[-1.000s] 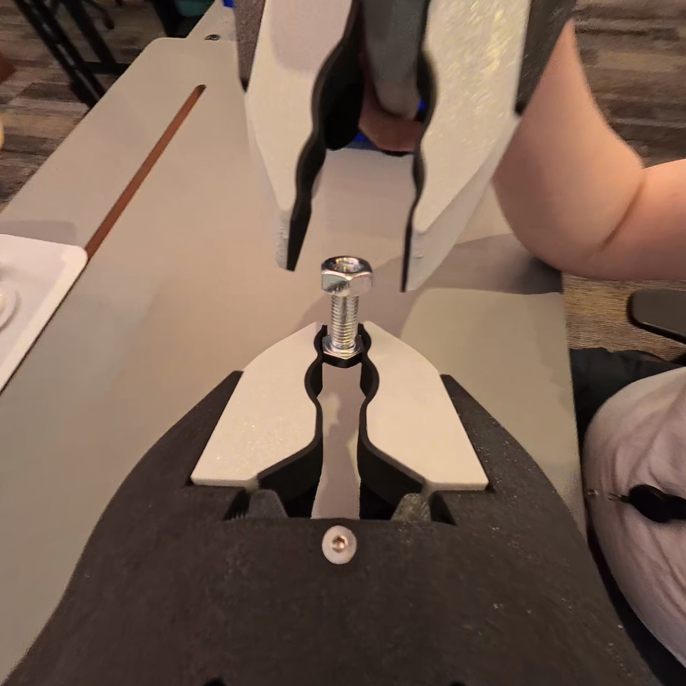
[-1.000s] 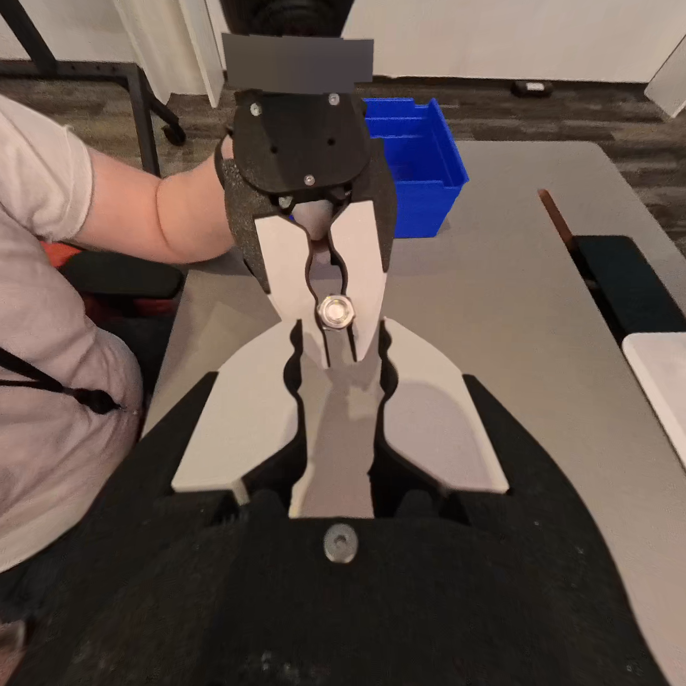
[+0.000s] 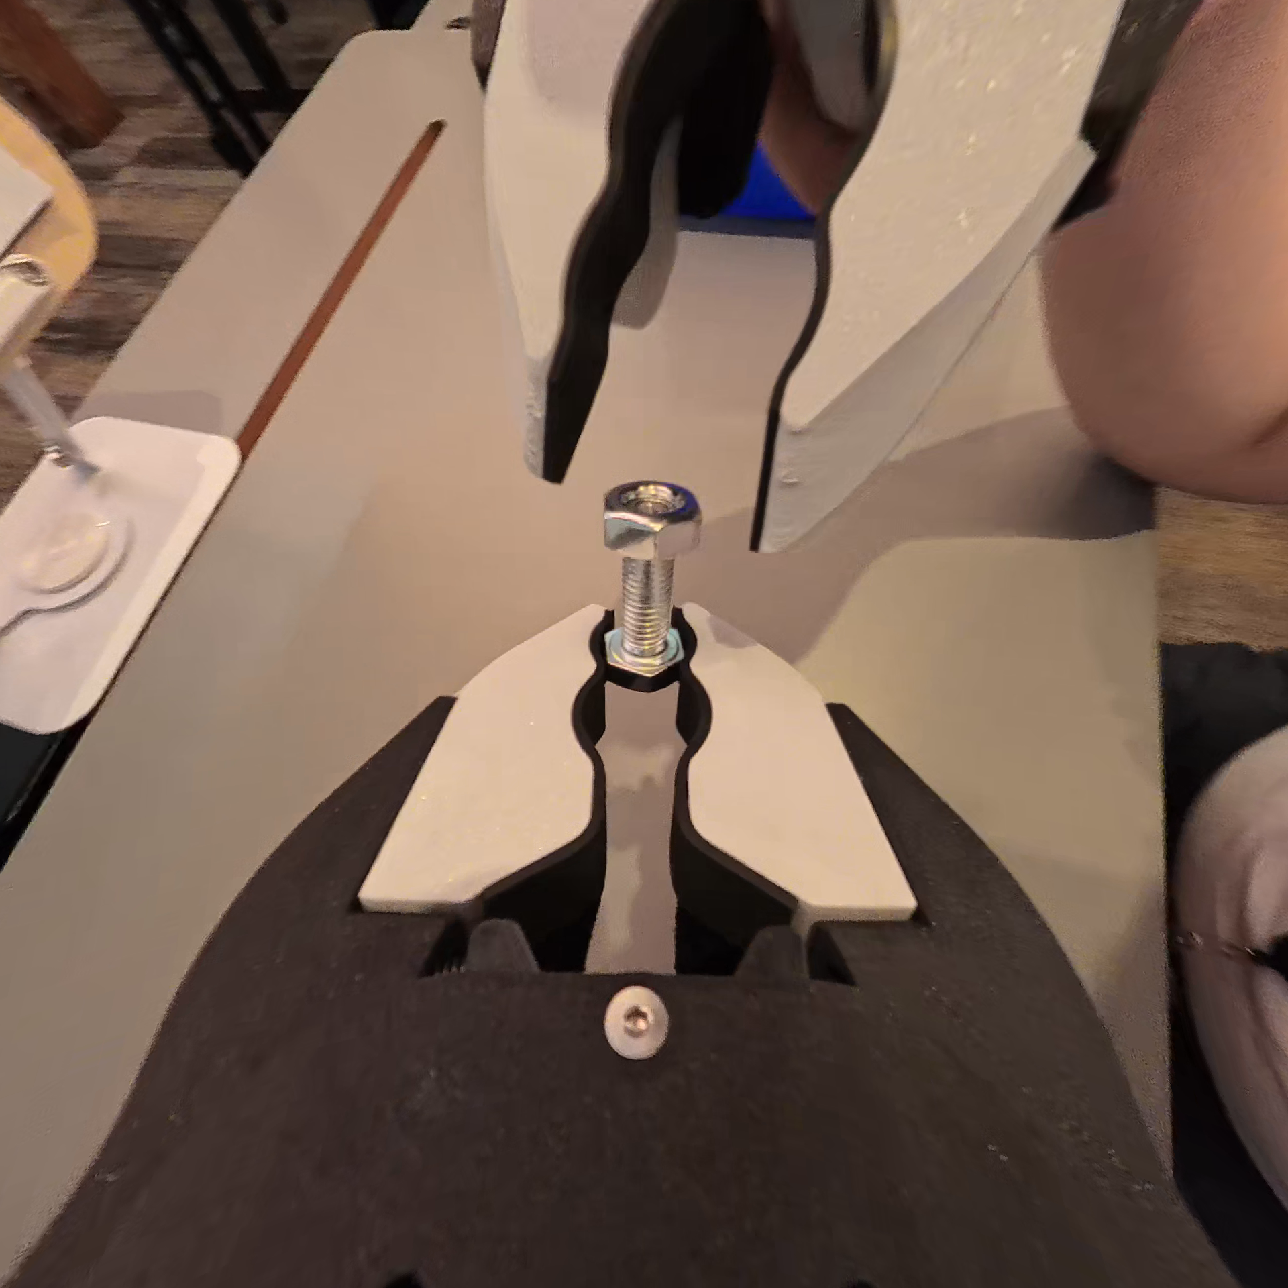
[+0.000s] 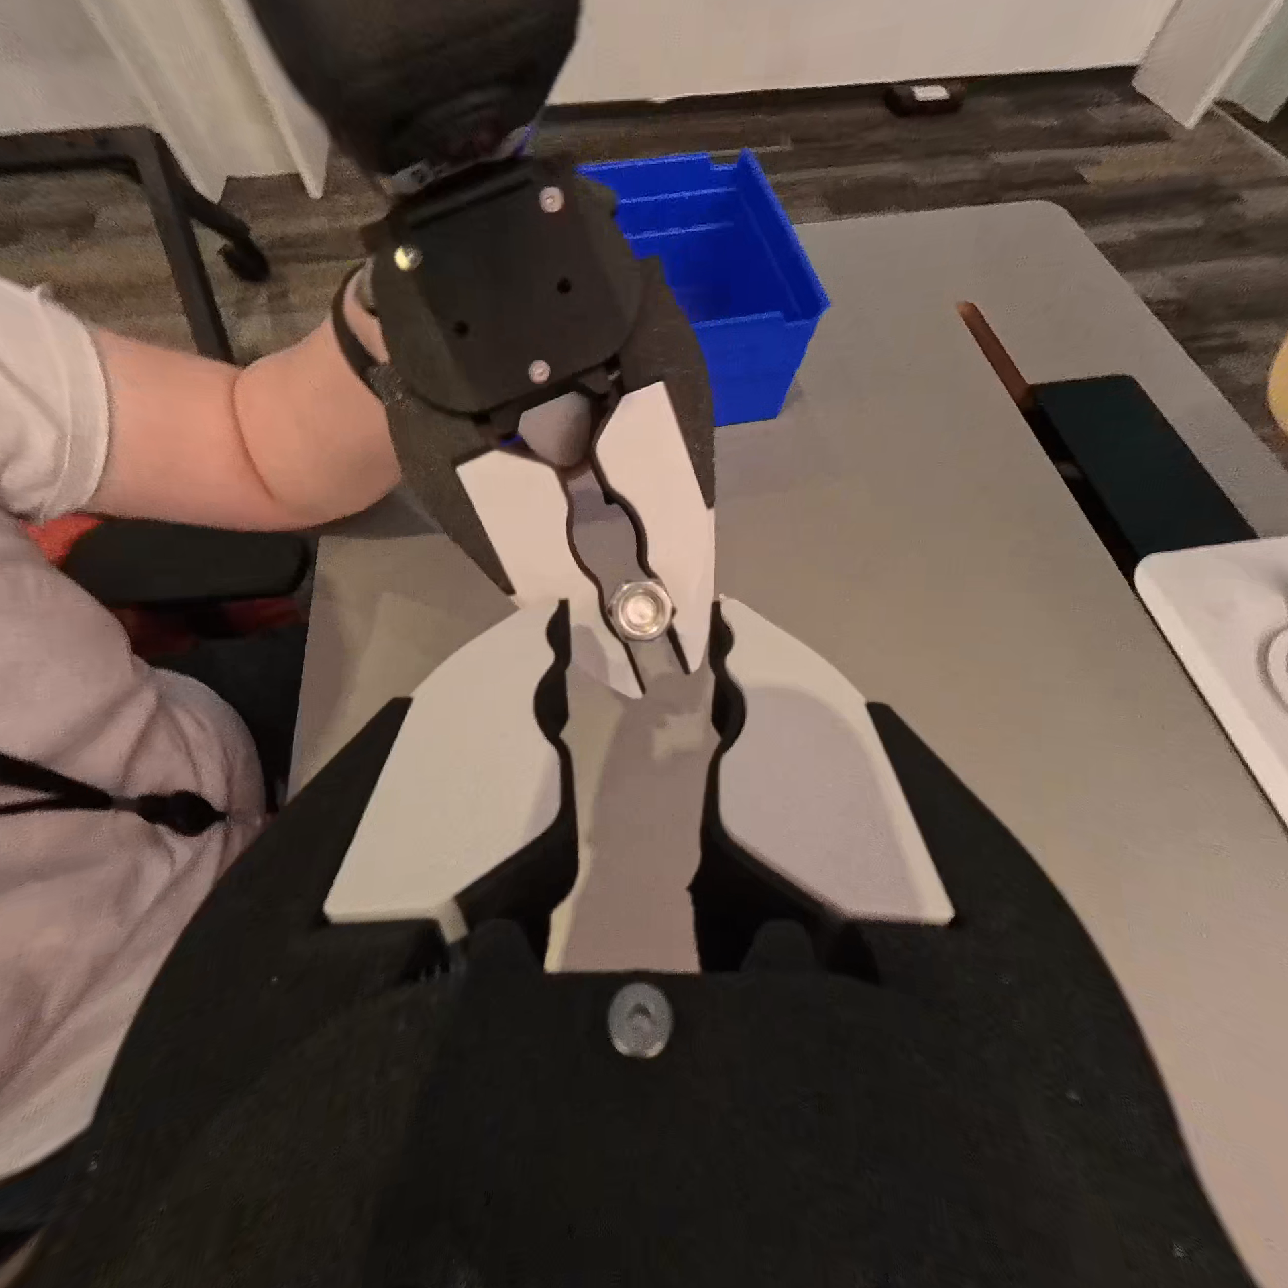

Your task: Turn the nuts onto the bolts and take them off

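Left hand-held gripper (image 3: 641, 627) is clenched on the bolt (image 3: 645, 606) at its head, shank upright over the grey surface (image 3: 390, 446). The nut (image 3: 652, 523) sits at the shank's top end. Right hand-held gripper (image 3: 655, 512) is released, fingers spread either side and just above the nut, pointing down along the bolt axis. It is the one placed to close on it.

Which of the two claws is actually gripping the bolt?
The left claw, shut on the base of the upright silver threaded bolt; the right claw is open, clear of its silver hex nut.
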The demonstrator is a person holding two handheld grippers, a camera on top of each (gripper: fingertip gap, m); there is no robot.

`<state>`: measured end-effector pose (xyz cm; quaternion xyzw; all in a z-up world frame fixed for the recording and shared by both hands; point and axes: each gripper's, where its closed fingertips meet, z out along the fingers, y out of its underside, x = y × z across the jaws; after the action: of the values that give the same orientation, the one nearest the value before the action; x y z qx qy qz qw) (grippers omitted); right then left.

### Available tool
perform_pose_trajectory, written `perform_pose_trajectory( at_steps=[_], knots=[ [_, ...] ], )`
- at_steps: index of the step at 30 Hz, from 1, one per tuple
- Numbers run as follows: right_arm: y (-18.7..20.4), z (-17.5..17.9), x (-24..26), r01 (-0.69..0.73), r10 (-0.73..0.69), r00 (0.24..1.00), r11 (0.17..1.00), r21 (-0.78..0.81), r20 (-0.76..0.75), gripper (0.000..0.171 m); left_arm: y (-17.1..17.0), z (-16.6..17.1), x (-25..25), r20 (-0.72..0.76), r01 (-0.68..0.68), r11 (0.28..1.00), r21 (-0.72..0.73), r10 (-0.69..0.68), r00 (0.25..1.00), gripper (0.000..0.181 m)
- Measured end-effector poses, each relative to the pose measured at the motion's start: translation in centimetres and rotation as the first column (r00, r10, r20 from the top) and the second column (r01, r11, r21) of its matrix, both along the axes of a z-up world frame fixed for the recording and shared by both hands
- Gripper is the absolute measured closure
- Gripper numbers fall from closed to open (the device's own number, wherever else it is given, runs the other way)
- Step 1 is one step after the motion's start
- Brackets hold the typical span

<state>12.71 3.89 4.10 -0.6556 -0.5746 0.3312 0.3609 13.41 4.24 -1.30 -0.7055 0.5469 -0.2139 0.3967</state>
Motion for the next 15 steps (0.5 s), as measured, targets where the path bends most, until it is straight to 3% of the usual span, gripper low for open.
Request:
perform_pose_trajectory(
  at_steps=[4, 8, 11, 12, 15],
  knots=[
    [1.1, 0.1, -0.4, 0.25, -0.253, 0.967, 0.96, -0.122, -0.005, 0.132, 2.3, -0.2, -0.9, -0.067, -0.134, 0.983, 0.126, 0.143, 0.987, 0.166],
    [1.8, -0.6, -0.4, 0.373, -0.371, 0.927, 0.926, -0.058, 0.047, 0.13, 2.9, 0.2, -0.8, -0.061, -0.18, 0.966, 0.183, 0.194, 0.979, 0.166],
    [2.2, -1.3, -0.2, 0.391, -0.386, 0.919, 0.919, -0.057, 0.082, 0.14, 2.8, 0.4, -0.7, -0.067, -0.176, 0.96, 0.219, 0.195, 0.978, 0.166],
    [2.1, -1.5, -0.2, 0.377, -0.37, 0.924, 0.924, -0.066, 0.097, 0.15, 2.8, 0.5, -0.6, -0.068, -0.176, 0.959, 0.222, 0.195, 0.978, 0.166],
    [1.5, -1.6, 0.0, 0.298, -0.291, 0.947, 0.954, -0.038, 0.135, 0.153, 2.1, 0.4, -0.3, -0.071, -0.134, 0.97, 0.204, 0.152, 0.986, 0.166]
  ],
)
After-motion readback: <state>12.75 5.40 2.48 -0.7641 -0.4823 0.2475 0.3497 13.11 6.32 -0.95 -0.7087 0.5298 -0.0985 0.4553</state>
